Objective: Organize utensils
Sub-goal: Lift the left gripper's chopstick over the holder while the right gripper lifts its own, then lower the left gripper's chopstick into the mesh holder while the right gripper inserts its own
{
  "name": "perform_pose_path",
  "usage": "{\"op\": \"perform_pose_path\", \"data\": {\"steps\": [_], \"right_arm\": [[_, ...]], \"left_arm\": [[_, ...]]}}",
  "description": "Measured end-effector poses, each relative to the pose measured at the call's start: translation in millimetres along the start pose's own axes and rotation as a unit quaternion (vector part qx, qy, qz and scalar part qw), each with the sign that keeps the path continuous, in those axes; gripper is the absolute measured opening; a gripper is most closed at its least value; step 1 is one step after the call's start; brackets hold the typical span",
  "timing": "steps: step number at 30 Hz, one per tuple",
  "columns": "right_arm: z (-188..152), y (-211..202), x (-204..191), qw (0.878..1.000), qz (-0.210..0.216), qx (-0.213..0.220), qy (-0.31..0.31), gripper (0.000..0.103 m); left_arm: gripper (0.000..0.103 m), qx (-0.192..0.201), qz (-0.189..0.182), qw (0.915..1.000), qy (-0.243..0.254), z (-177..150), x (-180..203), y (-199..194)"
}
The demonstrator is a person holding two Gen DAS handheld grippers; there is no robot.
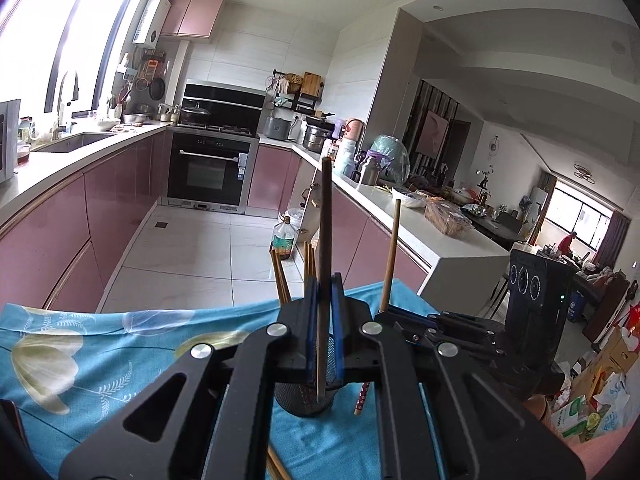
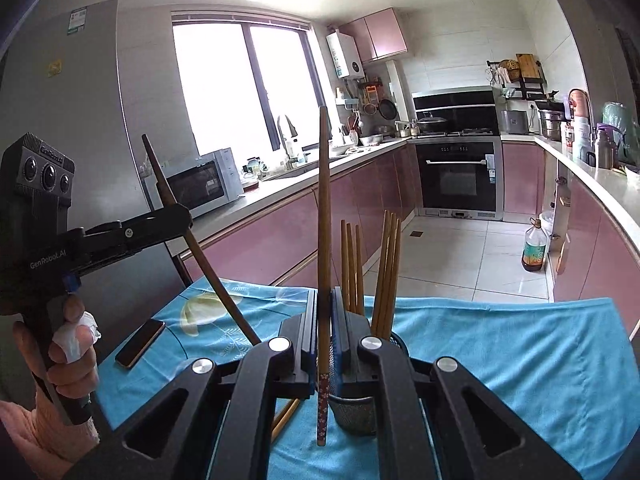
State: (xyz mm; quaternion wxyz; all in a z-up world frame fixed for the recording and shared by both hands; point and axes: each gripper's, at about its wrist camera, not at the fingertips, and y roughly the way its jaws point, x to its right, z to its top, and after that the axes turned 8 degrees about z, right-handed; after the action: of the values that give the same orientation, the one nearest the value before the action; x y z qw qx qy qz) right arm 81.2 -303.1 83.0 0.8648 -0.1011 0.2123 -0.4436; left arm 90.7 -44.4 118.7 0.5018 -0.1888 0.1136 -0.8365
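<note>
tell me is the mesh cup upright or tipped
Upright: the mesh cup stands on the blue cloth with chopsticks sticking up out of it.

Daylight floods in through the kitchen window (image 2: 240, 92), which blows out to white glare, while fisheye distortion bends the counters and ceiling and black vignetting darkens every corner.

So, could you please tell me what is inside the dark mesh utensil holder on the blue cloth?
The dark mesh utensil holder holds two bunches of light wooden chopsticks standing upright, tips above the rim. Their lower ends and the holder's bottom are hidden by the right tool.
</note>
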Motion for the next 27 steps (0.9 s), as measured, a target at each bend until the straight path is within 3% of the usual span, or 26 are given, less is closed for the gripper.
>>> {"op": "perform_pose_path", "data": {"steps": [16, 27], "right_arm": [[30, 10, 10, 1.000, -0.009, 0.024, -0.011, 0.006], [24, 31, 26, 1.000, -0.027, 0.010, -0.005, 0.006]], "left_arm": [[0.007, 0.012, 0.011, 0.9997, 0.017, 17, 11, 25], [0.007, -0.030, 0.023, 0.9991, 0.017, 3, 3, 63]]}}
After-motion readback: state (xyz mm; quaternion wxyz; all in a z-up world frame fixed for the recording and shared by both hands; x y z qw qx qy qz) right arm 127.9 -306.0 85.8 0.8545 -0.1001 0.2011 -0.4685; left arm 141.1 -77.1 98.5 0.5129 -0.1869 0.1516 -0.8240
